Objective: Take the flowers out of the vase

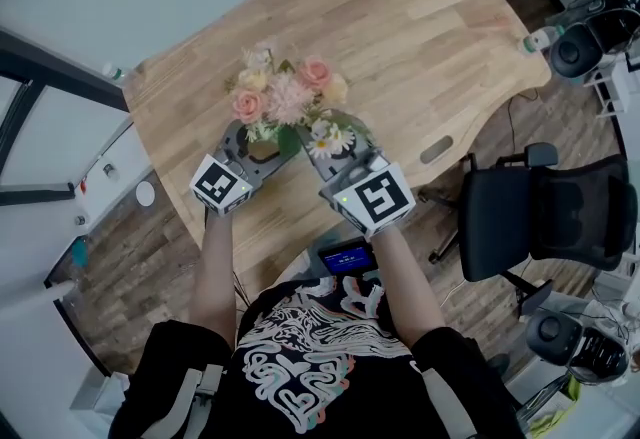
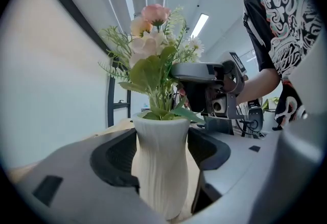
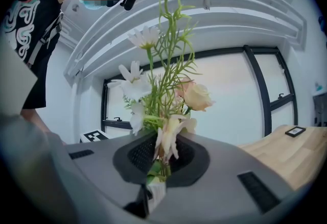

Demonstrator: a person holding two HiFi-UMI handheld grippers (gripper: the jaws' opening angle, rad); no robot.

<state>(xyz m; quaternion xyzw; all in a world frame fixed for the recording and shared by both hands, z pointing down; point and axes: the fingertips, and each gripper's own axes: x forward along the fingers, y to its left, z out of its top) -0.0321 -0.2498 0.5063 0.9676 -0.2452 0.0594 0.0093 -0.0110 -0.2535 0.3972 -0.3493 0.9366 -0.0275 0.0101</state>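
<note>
Flowers (image 1: 290, 97): bunched in the white vase (image 2: 162, 162), mid-table, at 12 o'clock from both hands; not yet out.
Right gripper (image 3: 161, 154): at 5 o'clock of the bouquet; jaws together, pinched on the green stems (image 3: 163, 110) low down, under the blooms.
Left gripper (image 1: 255, 149): at 7 o'clock of the bouquet; jaws wide, pads pressed on either side of the vase body, below its rim.
Step in hand, as judged: drawing the bunch up out of the neck.
Doing it well: pin the vase firmly to the table with the left clamp. Raise the right one straight up along the stems, with no sideways drag that could tip the vase or snag leaves on the rim. Grip all stems together so none slip back. Lift until the cut ends clear the mouth before moving off to the side.
Risk, as judged: thin stems sliding through a pinch that is too loose.
Axis: long axis along the stems, near upright; blooms up, cut ends down inside the vase, sprigs splaying outward at the top.
Vase: upright on its base.
Table (image 1: 430, 47): bare wood beyond the bouquet, from 12 to 2 o'clock.
Chair (image 1: 540, 217): black, off the table at 4 o'clock.
</note>
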